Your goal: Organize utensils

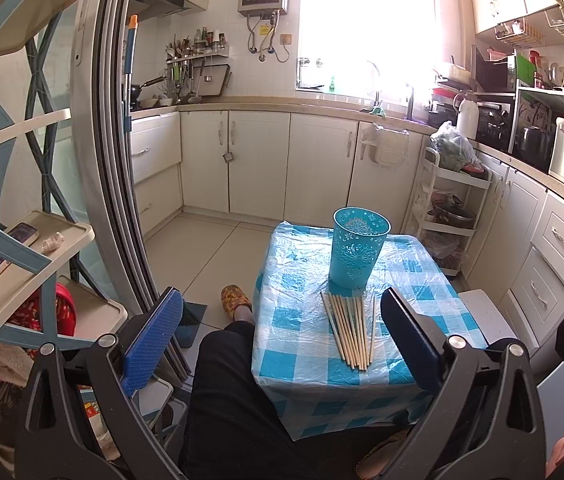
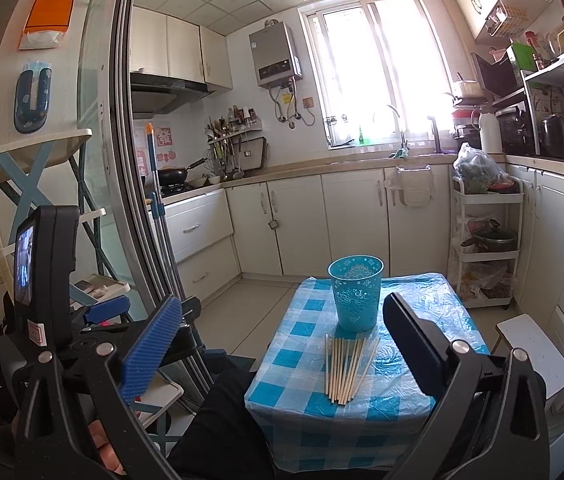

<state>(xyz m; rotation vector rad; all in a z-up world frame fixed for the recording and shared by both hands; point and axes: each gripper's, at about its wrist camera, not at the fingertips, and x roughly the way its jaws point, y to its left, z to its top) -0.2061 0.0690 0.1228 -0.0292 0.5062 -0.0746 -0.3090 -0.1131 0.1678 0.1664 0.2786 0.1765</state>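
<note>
Both wrist views face forward, seemingly from seated height, sharing the table (image 1: 434, 264).

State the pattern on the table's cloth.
Blue-and-white checks on the tablecloth, under clear plastic film; the right wrist view shows it best.

A white rolling cart (image 2: 486, 256) stands by cabinets (image 2: 354, 220); a slipper (image 1: 235, 300) rests on the floor.

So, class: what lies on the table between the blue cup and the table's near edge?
A bundle of wooden chopsticks lies flat there, just before the blue cup; both wrist views show it.
</note>
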